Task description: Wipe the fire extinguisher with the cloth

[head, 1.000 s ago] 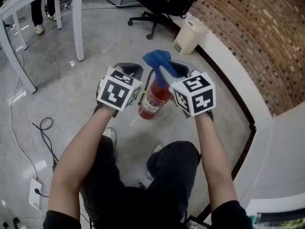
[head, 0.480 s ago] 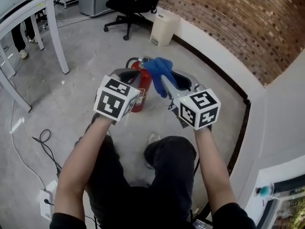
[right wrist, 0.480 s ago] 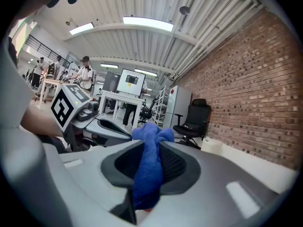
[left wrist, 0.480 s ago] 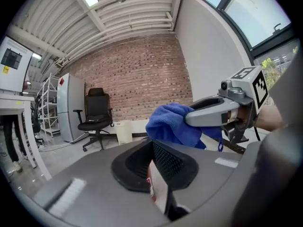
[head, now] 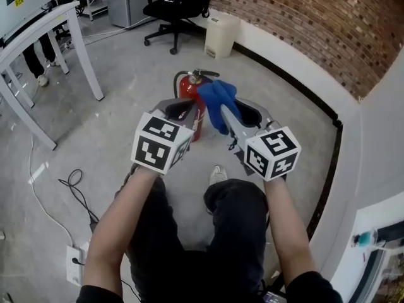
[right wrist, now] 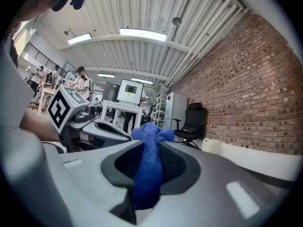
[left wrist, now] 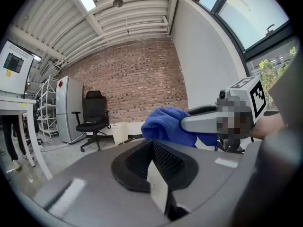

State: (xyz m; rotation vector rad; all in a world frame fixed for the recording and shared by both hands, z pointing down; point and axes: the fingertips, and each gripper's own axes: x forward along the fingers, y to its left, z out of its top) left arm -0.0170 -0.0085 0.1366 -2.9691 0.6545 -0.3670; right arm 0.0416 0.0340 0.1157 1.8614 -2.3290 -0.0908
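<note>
A red fire extinguisher (head: 189,88) with a black top stands upright on the grey floor, just beyond both grippers in the head view. My right gripper (head: 228,109) is shut on a blue cloth (head: 219,101), which bunches between its jaws (right wrist: 147,167) and pokes out in front. The cloth (left wrist: 165,124) also shows in the left gripper view, to the right of my left gripper (left wrist: 152,150). My left gripper (head: 183,109) is shut with nothing in it and is held in front of the extinguisher's body. Both grippers are held up in the air, roughly level.
A brick wall (head: 315,30) with a white base runs along the right. A white bin (head: 221,36) and a black office chair (head: 173,5) stand at the back. A white table leg (head: 85,55) is at the left; cables and a power strip (head: 76,257) lie on the floor.
Both grippers have swung across the room together, with the cloth still held. The extinguisher, earlier between and under the grippers, now stands beyond them in the head view.
</note>
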